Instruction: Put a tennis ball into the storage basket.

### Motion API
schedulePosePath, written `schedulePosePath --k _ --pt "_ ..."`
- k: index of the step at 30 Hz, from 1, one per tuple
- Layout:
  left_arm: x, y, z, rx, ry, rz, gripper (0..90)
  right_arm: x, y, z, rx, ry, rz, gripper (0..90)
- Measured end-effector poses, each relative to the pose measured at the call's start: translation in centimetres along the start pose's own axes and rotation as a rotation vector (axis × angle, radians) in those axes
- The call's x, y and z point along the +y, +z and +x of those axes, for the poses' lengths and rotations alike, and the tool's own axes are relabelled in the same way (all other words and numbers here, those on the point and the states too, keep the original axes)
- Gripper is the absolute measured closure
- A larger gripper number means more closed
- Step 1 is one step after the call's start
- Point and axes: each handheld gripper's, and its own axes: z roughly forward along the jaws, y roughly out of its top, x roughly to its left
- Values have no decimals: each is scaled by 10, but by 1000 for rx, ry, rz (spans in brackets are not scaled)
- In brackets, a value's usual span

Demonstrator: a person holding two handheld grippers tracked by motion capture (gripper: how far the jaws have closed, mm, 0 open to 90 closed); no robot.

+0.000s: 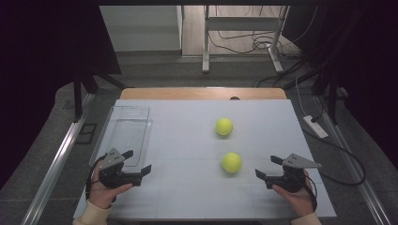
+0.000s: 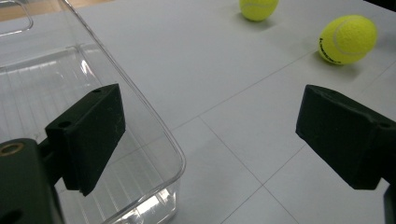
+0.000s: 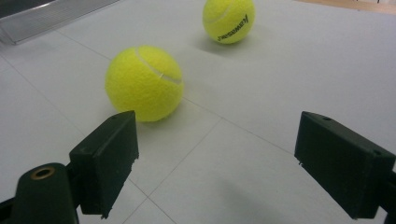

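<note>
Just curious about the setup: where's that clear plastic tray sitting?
In the high view the clear tray lies empty at the table's left side, just beyond the left gripper, well left of both tennis balls.

only readable thing i can spot is black brand lettering on the far tennis ball (image 3: 229,19) in the right gripper view, too small to spell out for sure, and the near tennis ball (image 2: 348,38) has black print that's unreadable.

Evenly lit table (image 1: 187,136), dark vignetted surroundings, soft shadows, slightly soft focus
</note>
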Motion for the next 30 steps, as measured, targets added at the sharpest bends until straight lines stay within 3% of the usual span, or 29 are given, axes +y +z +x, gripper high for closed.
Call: schedulePosePath --k 14,24,30 --pt "3 -1 -2 0 1 -10 94 -1 -2 -1 -7 7 -4 139" --pt "8 -3 -4 0 1 -20 95 -2 -3 -6 -9 38 -15 143" --pt "9 -3 -7 1 19 -23 95 -2 -1 -5 -10 17 0 143"
